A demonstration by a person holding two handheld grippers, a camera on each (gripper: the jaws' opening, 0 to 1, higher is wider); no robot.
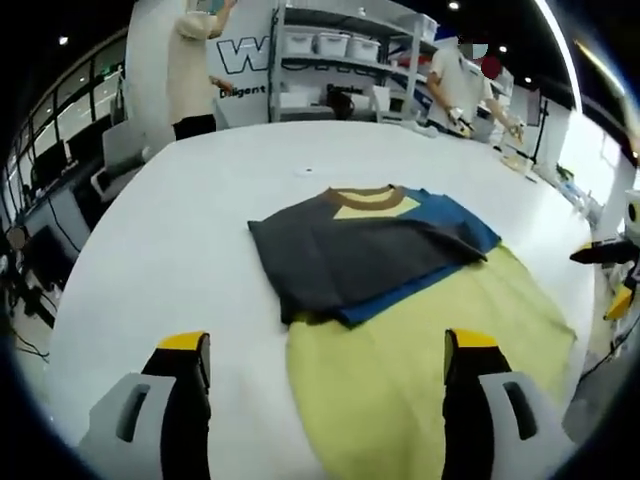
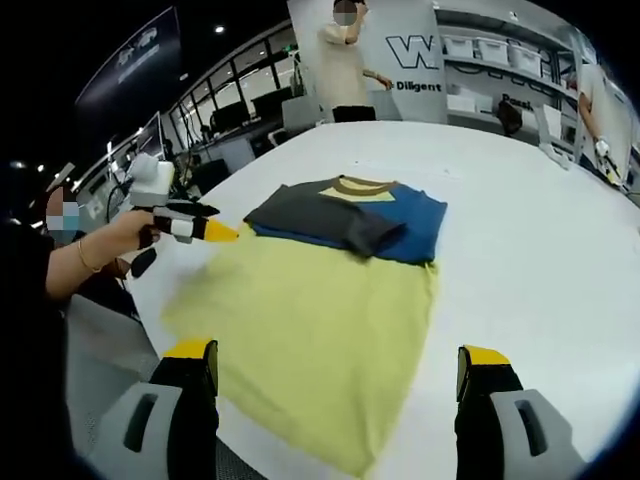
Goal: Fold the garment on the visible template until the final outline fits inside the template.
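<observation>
garment spread on table, sleeves apparently folded across its far end, shelves behind

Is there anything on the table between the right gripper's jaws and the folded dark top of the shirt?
Only the shirt's own yellow lower half, spread flat over the white table, as the right gripper view shows.

Bare white table surrounds the garment; people, seemingly well apart, stand beyond.
</observation>
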